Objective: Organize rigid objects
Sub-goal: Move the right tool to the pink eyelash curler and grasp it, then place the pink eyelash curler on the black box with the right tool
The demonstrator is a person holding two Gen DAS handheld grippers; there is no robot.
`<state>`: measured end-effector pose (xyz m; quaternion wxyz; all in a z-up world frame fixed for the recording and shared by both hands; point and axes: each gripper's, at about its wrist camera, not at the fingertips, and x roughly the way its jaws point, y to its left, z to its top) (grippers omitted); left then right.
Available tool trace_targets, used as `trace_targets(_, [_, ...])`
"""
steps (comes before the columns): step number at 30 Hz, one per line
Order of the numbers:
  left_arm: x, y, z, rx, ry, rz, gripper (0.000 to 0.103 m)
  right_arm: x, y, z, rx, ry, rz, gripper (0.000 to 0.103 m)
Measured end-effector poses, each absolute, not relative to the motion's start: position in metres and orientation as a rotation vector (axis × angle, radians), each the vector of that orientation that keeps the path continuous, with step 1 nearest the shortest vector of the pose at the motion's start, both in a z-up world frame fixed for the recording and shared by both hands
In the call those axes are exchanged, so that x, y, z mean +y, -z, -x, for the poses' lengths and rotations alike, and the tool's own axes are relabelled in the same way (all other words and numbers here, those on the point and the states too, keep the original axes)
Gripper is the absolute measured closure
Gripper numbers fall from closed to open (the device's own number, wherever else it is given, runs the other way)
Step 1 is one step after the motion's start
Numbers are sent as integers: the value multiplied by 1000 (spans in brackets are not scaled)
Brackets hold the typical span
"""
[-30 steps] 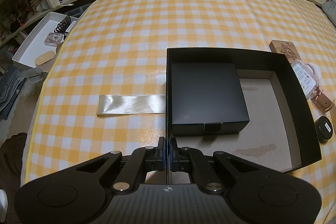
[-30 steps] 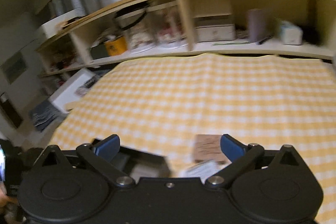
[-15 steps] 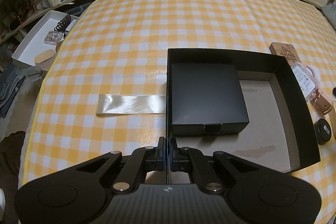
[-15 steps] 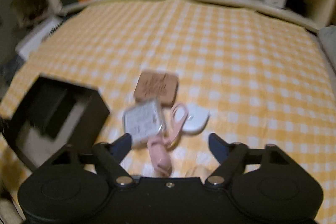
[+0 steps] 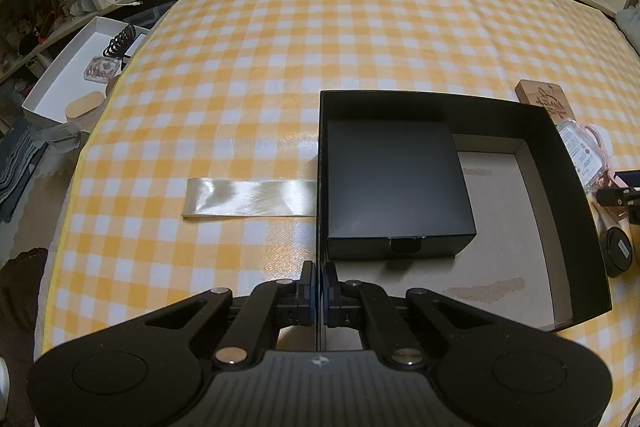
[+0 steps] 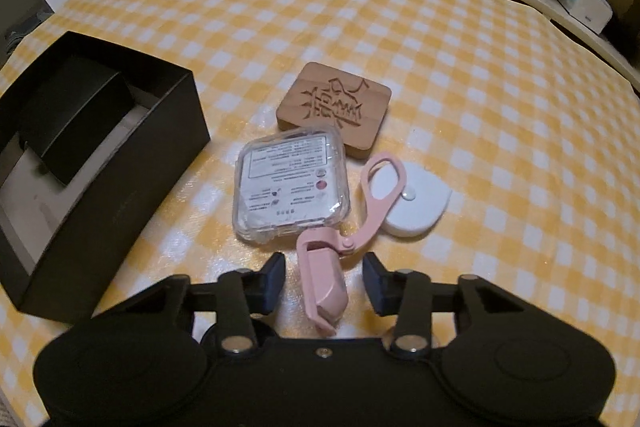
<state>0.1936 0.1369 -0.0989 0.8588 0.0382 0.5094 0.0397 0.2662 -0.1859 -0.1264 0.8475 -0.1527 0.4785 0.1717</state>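
Gripping the near left wall of the open black box (image 5: 568, 163), the left gripper (image 5: 319, 289) is pinching its fingers fully together on that thin edge at 6 o'clock of the left wrist view. Sitting inside the box against its left wall is a smaller closed black carton (image 5: 396, 183), and grey cardboard floor is showing to the carton's right. A strip of shiny cream ribbon (image 5: 248, 203) is lying flat on the yellow-checked worktop (image 5: 320, 27), running out from the box's left wall toward 9 o'clock. In the right wrist view, the right gripper (image 6: 325, 281) is hovering with its jaws spread wide and holding nothing; the body of a pink folding tool (image 6: 326, 283) is lying between the two blue pads, touching neither as far as I can tell. The tool's loop handle (image 6: 384, 187) is reaching toward 1 o'clock and overlapping a white rounded case (image 6: 420, 207). A clear plastic case (image 6: 290, 187) with a printed label is lying just beside the tool at 11 o'clock, and a carved wooden block (image 6: 334, 107) is lying beyond it at 12 o'clock, its near edge touching or slightly under the clear case. A small round black tin (image 5: 618, 255) is lying just outside the box's right wall at 3 o'clock of the left view.
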Motion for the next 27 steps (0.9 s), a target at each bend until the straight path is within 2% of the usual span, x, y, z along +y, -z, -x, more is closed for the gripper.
trace_targets(2, [136, 99, -194, 1070, -83, -82, 100, -187, 126, -268, 1011, -360, 319, 74])
trace_targets(5, [137, 99, -194, 1070, -84, -82, 100, -186, 127, -269, 1020, -354, 325, 78])
trace_targets(12, [137, 99, -195, 1070, -84, -82, 100, -192, 120, -271, 1014, -260, 330, 81])
trace_targets(13, [137, 99, -195, 1070, -84, -82, 100, -195, 116, -270, 1005, -236, 311, 84])
trace_targets(20, [137, 99, -195, 1070, -83, -83, 100, -208, 70, -262, 870, -192, 166, 85])
trace_targets(27, [137, 99, -195, 1069, -83, -81, 99, -169, 29, -229, 747, -399, 92, 85])
